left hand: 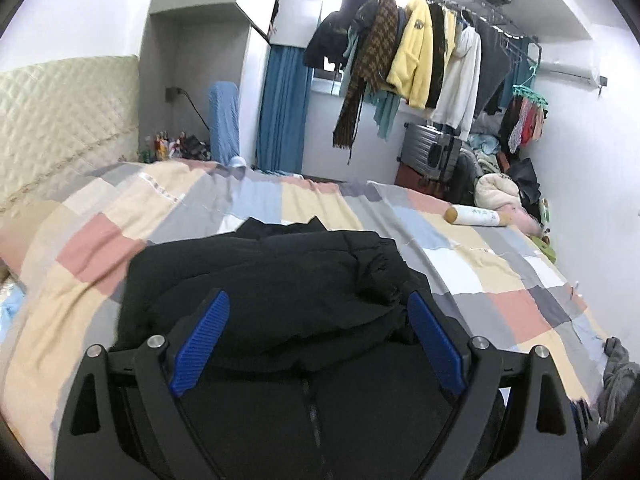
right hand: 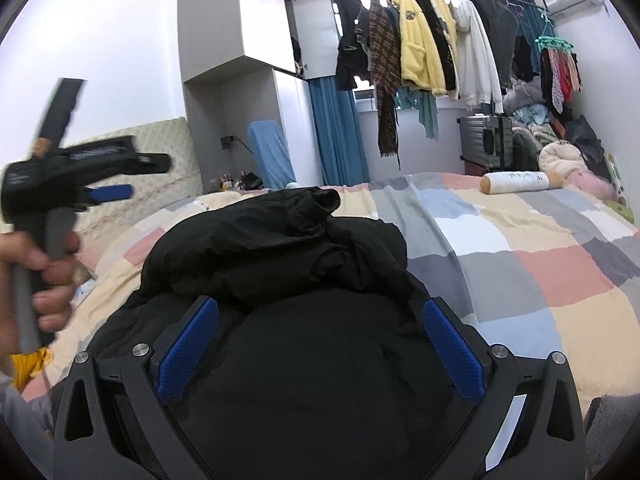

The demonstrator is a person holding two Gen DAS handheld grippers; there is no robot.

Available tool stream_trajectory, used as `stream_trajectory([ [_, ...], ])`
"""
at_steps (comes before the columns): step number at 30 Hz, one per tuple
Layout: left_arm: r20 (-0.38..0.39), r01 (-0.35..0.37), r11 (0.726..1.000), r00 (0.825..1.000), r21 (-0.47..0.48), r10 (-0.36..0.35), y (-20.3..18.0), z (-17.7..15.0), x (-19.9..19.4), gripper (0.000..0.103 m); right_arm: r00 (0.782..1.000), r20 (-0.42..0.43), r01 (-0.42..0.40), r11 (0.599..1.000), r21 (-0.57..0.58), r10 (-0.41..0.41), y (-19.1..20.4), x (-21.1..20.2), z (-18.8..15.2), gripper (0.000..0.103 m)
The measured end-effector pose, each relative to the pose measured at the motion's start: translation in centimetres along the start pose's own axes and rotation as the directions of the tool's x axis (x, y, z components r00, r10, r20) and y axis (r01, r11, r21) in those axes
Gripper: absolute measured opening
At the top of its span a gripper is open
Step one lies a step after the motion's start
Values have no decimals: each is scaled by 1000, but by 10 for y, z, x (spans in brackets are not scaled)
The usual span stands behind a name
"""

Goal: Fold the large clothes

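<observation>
Blue pads (left hand: 202, 344) of left tool (left hand: 316, 312) stand wide apart at lower centre, nothing gripped. Right tool (right hand: 320, 320) likewise wide, empty. Black jacket (left hand: 260, 280) lies bunched on the checked bed (left hand: 460, 256), centre of both views, beneath and beyond both tools. Right view shows the left tool raised at left edge, blurred, held by a hand (right hand: 44, 280). Clothes rack (right hand: 420, 40) at upper right.

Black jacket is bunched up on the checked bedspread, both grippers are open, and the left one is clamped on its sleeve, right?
Not quite. The left gripper holds nothing: the left wrist view shows its blue pads spread apart above the black jacket, and the right wrist view shows it lifted clear. The rest stands: jacket bunched on the bedspread, right gripper open.
</observation>
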State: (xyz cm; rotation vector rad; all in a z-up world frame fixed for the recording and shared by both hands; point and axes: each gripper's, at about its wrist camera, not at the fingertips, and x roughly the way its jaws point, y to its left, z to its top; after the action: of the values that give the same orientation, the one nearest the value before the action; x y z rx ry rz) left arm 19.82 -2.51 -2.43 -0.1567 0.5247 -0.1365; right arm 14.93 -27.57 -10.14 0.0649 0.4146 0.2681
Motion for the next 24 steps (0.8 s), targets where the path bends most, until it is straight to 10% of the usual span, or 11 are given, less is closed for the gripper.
stream_trajectory([
  [24,-3,-42,999,999,-11,42,65,-84,-63,91,992,-110,-58,998,-18,55,43,41,3,103],
])
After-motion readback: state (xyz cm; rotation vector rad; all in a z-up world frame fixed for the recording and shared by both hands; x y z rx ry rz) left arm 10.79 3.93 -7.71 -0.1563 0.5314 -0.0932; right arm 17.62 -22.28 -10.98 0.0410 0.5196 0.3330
